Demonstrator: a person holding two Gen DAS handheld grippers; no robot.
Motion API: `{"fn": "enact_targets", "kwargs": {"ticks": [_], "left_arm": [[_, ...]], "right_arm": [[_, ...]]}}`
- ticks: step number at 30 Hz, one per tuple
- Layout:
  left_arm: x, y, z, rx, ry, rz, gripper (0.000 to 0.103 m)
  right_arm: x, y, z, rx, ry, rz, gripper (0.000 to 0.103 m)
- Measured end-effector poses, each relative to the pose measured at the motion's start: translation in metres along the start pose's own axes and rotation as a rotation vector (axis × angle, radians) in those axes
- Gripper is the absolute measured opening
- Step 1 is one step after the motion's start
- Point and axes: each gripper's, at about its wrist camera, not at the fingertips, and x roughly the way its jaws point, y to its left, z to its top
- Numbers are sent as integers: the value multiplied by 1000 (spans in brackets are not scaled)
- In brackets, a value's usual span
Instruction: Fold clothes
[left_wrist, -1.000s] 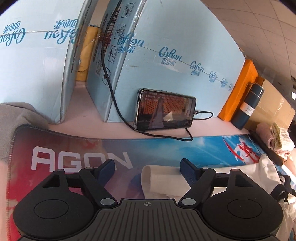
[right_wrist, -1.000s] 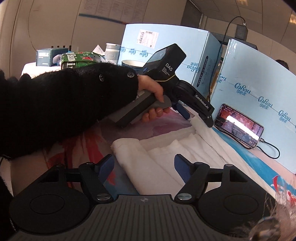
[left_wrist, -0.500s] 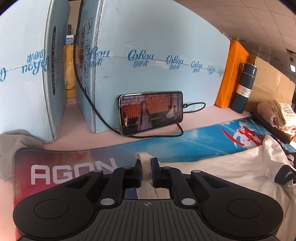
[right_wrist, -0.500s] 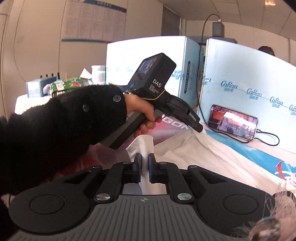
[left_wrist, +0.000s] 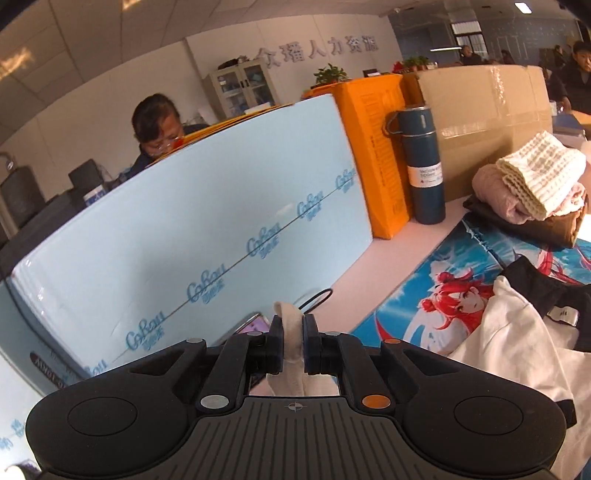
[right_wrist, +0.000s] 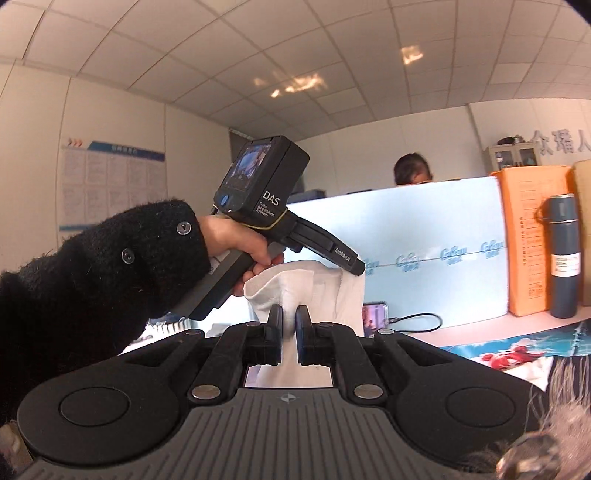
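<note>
The left gripper pinches a fold of the white cotton garment, jaws nearly closed on it. The right gripper likewise clamps the cloth, lifted above the printed desk mat.

Pale pink table with a printed mat and stacked boxes

The pale pink table carries an anime-print desk mat, on which lie a white garment with black trim and a pile of folded clothes. Directly on the table stand a long light-blue box, an orange box, a dark blue flask and a brown cardboard box. A phone with its black cable leans against the light-blue box.
</note>
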Motion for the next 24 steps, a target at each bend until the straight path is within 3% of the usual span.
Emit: {"fn": "enact_targets", "kwargs": {"ticks": [5, 9, 13, 19, 20, 22, 23, 24], "left_arm": [[38, -80, 49, 133, 41, -63, 8], [82, -147, 67, 220, 109, -127, 8], [125, -215, 68, 333, 198, -152, 8], [143, -263, 64, 440, 243, -185, 9], [141, -263, 67, 425, 228, -194, 16], [132, -257, 75, 370, 180, -218, 19], [125, -250, 79, 332, 153, -233, 27], [118, -243, 81, 303, 124, -242, 42]], "right_arm": [[-45, -45, 2, 88, -84, -108, 7], [-74, -77, -7, 150, -100, -201, 6], [-95, -112, -26, 262, -51, -269, 6], [-110, -143, -59, 374, 55, -298, 7], [-110, -144, -63, 381, 76, -289, 7], [-112, -145, -72, 394, 118, -271, 10], [-115, -147, -74, 409, 125, -260, 11], [-118, -148, -77, 425, 131, -249, 25]]}}
